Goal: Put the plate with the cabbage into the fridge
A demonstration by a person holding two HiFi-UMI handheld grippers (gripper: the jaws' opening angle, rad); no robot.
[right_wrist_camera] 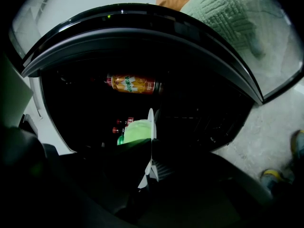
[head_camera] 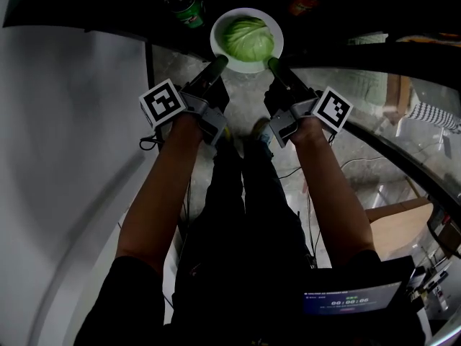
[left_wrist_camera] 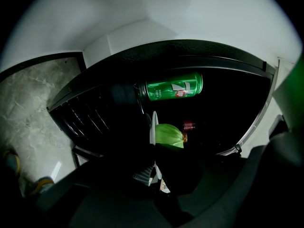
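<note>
The plate [head_camera: 248,58] with the cabbage [head_camera: 248,37] is held out in front of the person, over the dark mouth of the fridge [head_camera: 346,13], gripped at its near rim by both tongs. The left tongs [head_camera: 220,62] are clamped on the rim at the near left and the right tongs [head_camera: 273,64] on the rim at the near right, so the cabbage sits just beyond and between the two tips. Each gripper view shows the plate edge-on, a thin white line pinched between the dark jaws, with the pale green cabbage bulging from its upper face just past the tips. A green can [head_camera: 185,6] lies inside the fridge, just left of the plate and beyond it, and an orange can [right_wrist_camera: 133,84] lies deeper in on the right side. Whether the plate touches a shelf cannot be told, as the inside is too dark. Below the arms are the person's legs and a pale stone floor [left_wrist_camera: 28,108].
</note>
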